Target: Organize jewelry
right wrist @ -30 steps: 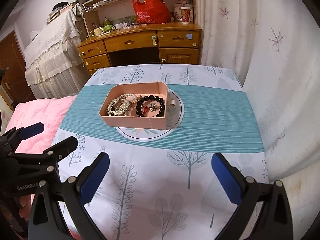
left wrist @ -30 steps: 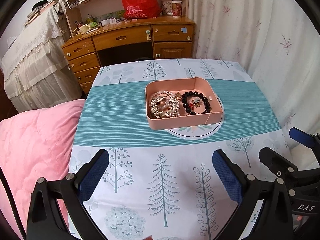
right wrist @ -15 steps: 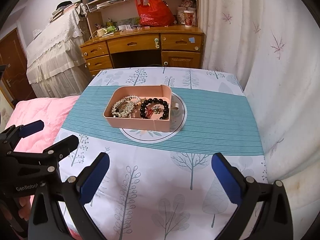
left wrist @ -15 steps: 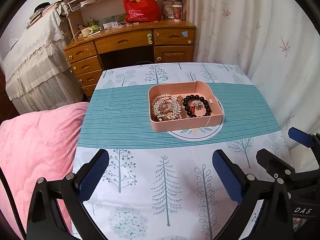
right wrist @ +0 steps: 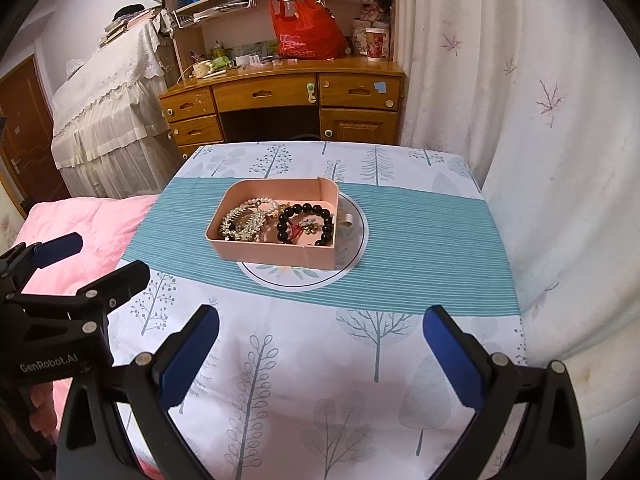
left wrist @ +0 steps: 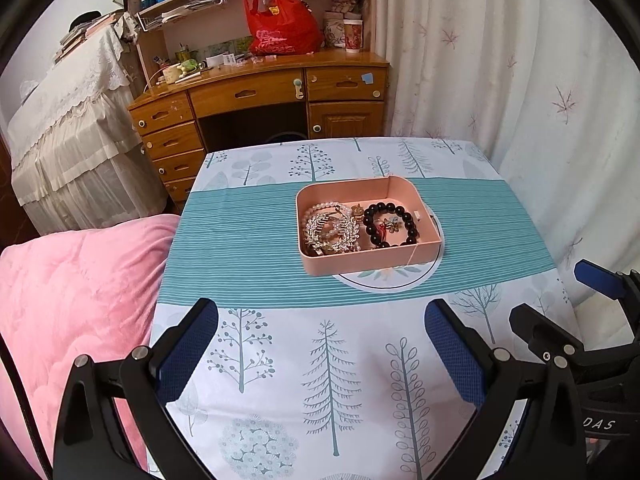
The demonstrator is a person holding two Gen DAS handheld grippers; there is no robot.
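Note:
A pink tray (left wrist: 372, 262) (right wrist: 280, 254) sits mid-table on a round white mat (left wrist: 384, 280) (right wrist: 352, 258). Inside lie a black bead bracelet (left wrist: 410, 224) (right wrist: 286, 216), a silver leaf-shaped hair clip (left wrist: 320, 230) (right wrist: 244, 226), a pearl bracelet (left wrist: 320, 208) (right wrist: 266, 202) and a small red-and-gold trinket (left wrist: 389, 226) (right wrist: 306, 227). My left gripper (left wrist: 320, 350) hangs open over the near tablecloth, well short of the tray, with nothing between its fingers. My right gripper (right wrist: 320, 346) is likewise open and holds nothing, also near the front edge.
A tree-print tablecloth (left wrist: 328, 360) with a teal striped band covers the table. A pink quilt (left wrist: 72, 292) lies to the left. A wooden desk (left wrist: 256, 96) with a red bag (left wrist: 282, 26) stands behind. A white curtain (left wrist: 520, 80) hangs on the right.
Both grippers have drawn back and risen a little, so the tray looks smaller and farther away. Both stay open; the jewelry has not moved.

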